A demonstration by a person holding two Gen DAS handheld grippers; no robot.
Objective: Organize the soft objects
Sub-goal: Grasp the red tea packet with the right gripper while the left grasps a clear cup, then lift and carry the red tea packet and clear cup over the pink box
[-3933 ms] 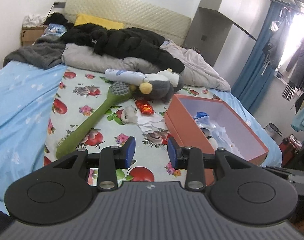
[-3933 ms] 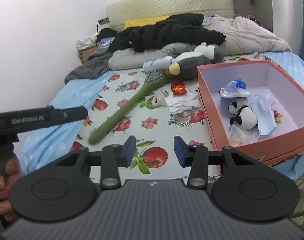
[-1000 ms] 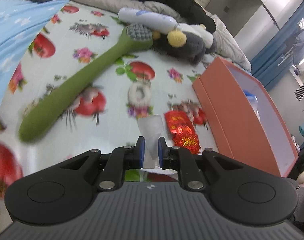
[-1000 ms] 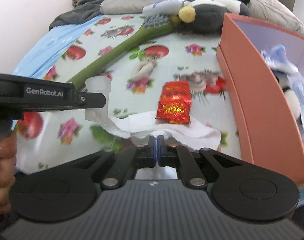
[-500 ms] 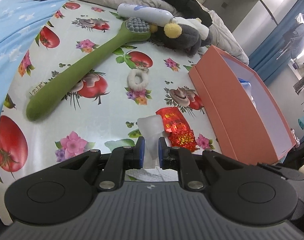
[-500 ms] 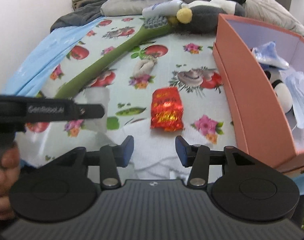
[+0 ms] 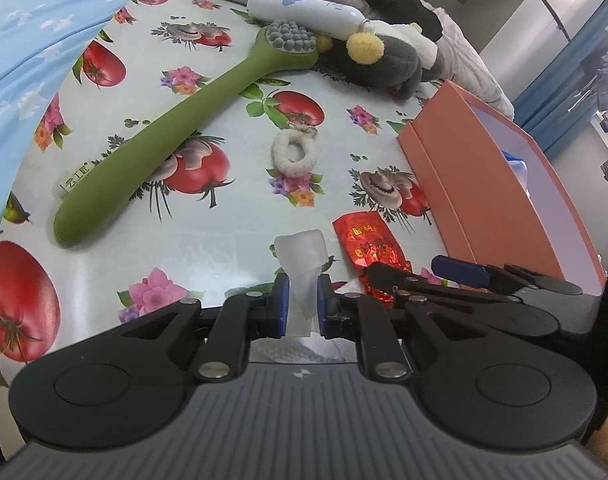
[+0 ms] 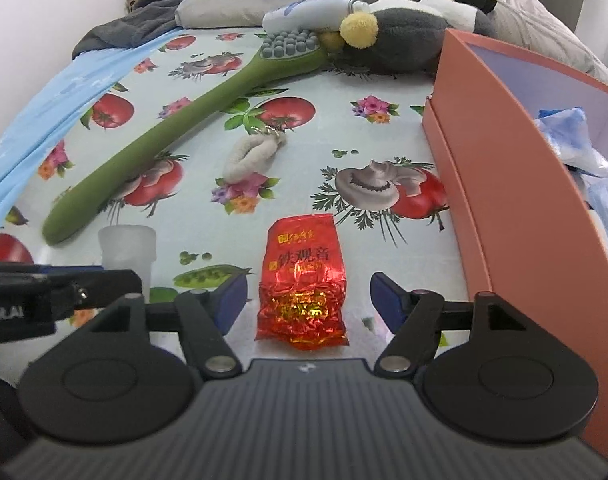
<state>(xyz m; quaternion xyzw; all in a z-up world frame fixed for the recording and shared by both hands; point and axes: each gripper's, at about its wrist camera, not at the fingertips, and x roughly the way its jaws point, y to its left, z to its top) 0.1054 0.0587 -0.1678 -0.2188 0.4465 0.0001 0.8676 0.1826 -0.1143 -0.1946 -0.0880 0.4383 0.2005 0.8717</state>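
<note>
My left gripper [image 7: 301, 300] is shut on a translucent white soft cup [image 7: 302, 254], held just above the fruit-print sheet. The same cup [image 8: 128, 246] shows at the left of the right wrist view. My right gripper [image 8: 308, 294] hangs low over a red foil packet [image 8: 302, 272]. Its jaws are opening; the packet lies between them, and the pads do not touch it. From the left wrist view the packet [image 7: 366, 240] lies just right of the cup. A white tissue [image 7: 300, 350] lies under the left gripper.
An orange box [image 8: 500, 184] with blue masks inside stands at the right. A long green massage brush [image 7: 164, 140], a white fluffy ring [image 7: 295, 152], a grey plush toy [image 7: 384, 64] and a white bottle [image 7: 300, 6] lie farther back. Piled clothes and bedding fill the far end.
My right gripper has let go of the white tissue, spread its jaws and moved forward over the red packet. The left gripper still holds the cup in about the same place.
</note>
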